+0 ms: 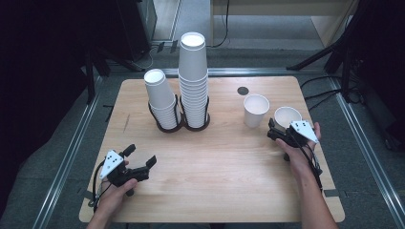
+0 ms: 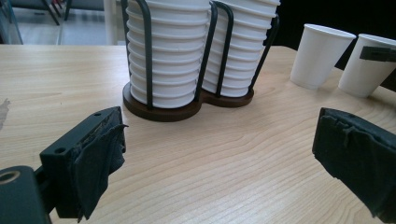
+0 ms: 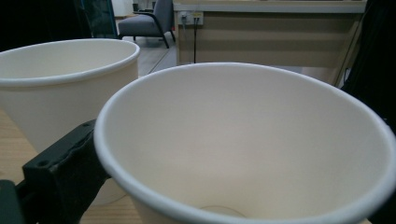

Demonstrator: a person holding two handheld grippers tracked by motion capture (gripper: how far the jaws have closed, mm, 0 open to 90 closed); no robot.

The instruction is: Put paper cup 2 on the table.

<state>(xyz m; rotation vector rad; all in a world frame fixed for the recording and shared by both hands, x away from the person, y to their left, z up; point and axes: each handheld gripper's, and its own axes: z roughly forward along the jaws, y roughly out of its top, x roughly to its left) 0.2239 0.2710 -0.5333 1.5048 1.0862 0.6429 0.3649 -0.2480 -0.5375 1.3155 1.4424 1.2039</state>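
The right tool [image 1: 279, 130] stands wide open around the white paper cup [image 1: 287, 116], so it rests free on the wooden worktop [image 1: 215, 157]; the left tool [image 1: 141, 160] waits open and empty.

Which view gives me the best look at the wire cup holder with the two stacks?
The high view: the cup holder shows whole, both stacks of cups rising from it near the table's far left. The left gripper view shows its dark base and wire uprights close up, stack tops cut off. The right gripper view looks into the near cup.
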